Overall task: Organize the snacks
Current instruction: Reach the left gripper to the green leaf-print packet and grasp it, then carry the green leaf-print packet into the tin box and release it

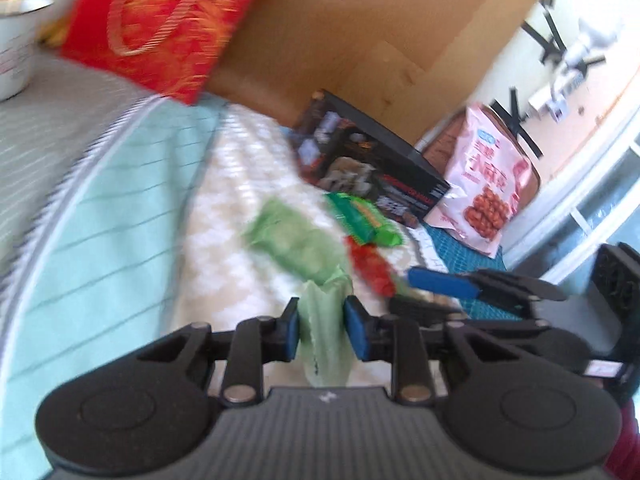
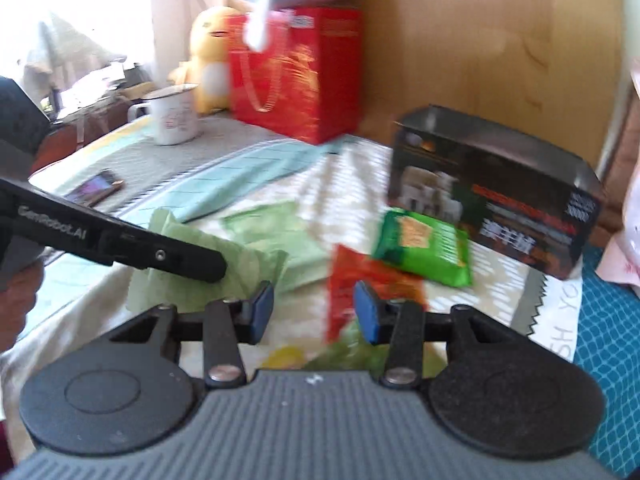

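The left tongs are sitting at the lower centre of the left wrist view, gripping the tail end of a pale green snack bag, which is stretching from between the blue pads up toward the middle of the frame over a cream patterned bed cover. Just right of that bag a bright green packet and a red packet are lying side by side, with a black box behind them. This view alone is showing a pink bag of snacks leaning at right of centre, beyond the box.

In the right wrist view the right tongs are standing open at lower centre, holding nothing, with the red packet lying between and just beyond the pads. The left device's arm is crossing in from the left edge over the pale green bag. Only this view is showing a white mug, a phone at centre left, and a yellow plush toy in the upper left beside the red gift bag.
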